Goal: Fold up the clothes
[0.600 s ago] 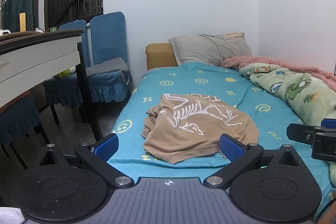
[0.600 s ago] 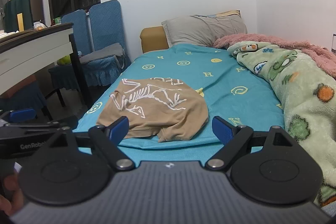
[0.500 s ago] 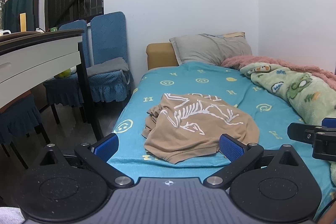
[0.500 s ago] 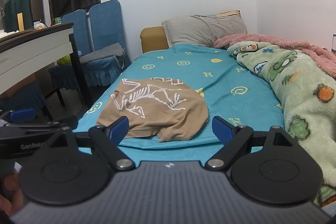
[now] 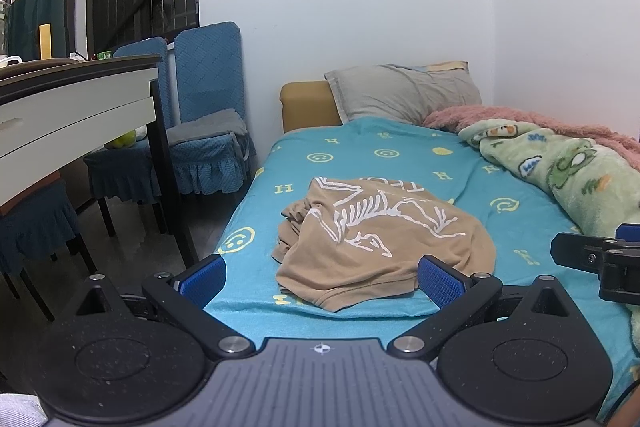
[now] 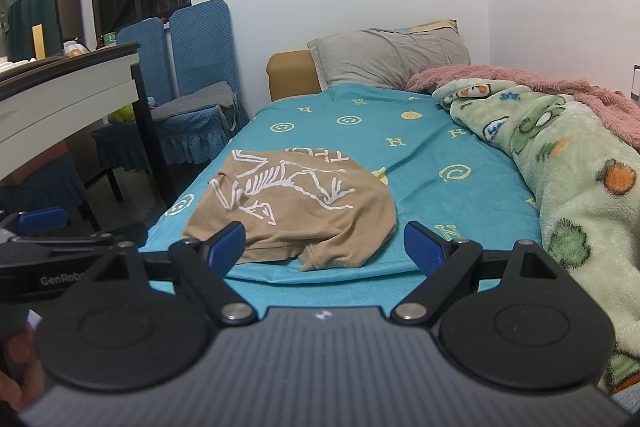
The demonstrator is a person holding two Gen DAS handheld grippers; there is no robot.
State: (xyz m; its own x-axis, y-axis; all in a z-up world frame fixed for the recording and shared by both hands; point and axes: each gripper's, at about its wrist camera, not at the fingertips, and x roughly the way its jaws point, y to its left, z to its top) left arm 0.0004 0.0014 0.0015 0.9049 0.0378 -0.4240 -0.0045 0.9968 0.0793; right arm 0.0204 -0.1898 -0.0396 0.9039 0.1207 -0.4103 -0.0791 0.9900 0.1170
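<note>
Tan T-shirt [image 5: 380, 231] with white skeleton print lies crumpled on the teal bed sheet [image 5: 400, 155], near the bed's foot end. Left hand-held gripper [image 5: 320, 277] hovers short of the hem, jaws spread wide, holding nothing. Right hand-held gripper [image 6: 326, 243] likewise wide apart and empty, just short of the shirt. Green blanket [image 6: 560, 155] bunched along the wall side.

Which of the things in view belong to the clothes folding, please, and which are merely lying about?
For the job: tan T-shirt, crumpled on the teal bedsheet; left gripper and right gripper, both open.

Lying about: grey pillow, green cartoon blanket, pink blanket, blue chairs, desk.
</note>
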